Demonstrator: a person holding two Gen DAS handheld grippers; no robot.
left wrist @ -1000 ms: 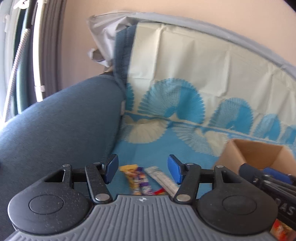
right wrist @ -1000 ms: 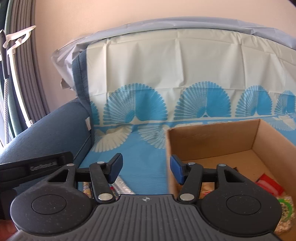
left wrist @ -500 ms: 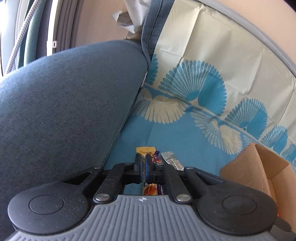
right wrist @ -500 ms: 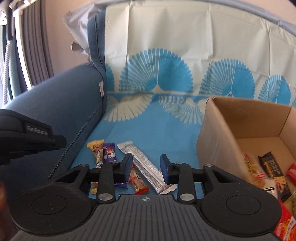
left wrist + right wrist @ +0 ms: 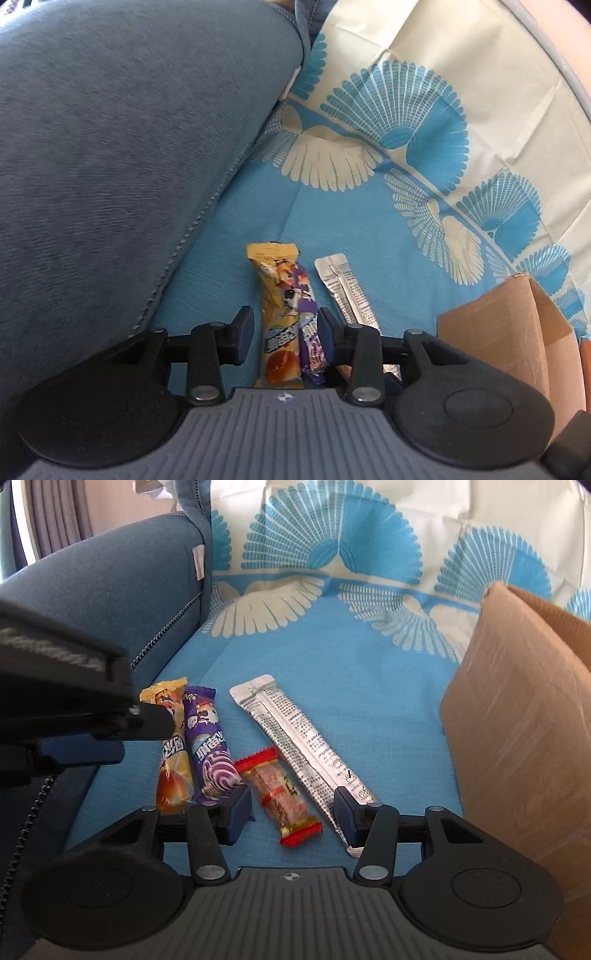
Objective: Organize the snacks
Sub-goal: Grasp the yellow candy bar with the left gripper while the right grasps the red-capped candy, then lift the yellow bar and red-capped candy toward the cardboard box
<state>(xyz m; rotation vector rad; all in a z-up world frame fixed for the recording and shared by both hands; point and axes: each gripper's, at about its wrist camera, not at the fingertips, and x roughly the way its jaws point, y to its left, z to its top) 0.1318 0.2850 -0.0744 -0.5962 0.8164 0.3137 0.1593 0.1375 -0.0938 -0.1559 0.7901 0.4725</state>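
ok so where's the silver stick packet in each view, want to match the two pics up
Left wrist view: the silver stick packet lies right of centre, beside the purple snack bar, its near end hidden behind the left hand-held gripper.
Right wrist view: it runs diagonally through the centre, its near end by the right finger of the right hand-held gripper.
Shared landmark: the cardboard box, to the packet's right in both.

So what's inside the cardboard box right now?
Nothing can be told. The cardboard box shows only its outer side wall in the right wrist view, and only a corner in the left wrist view; its contents are hidden.
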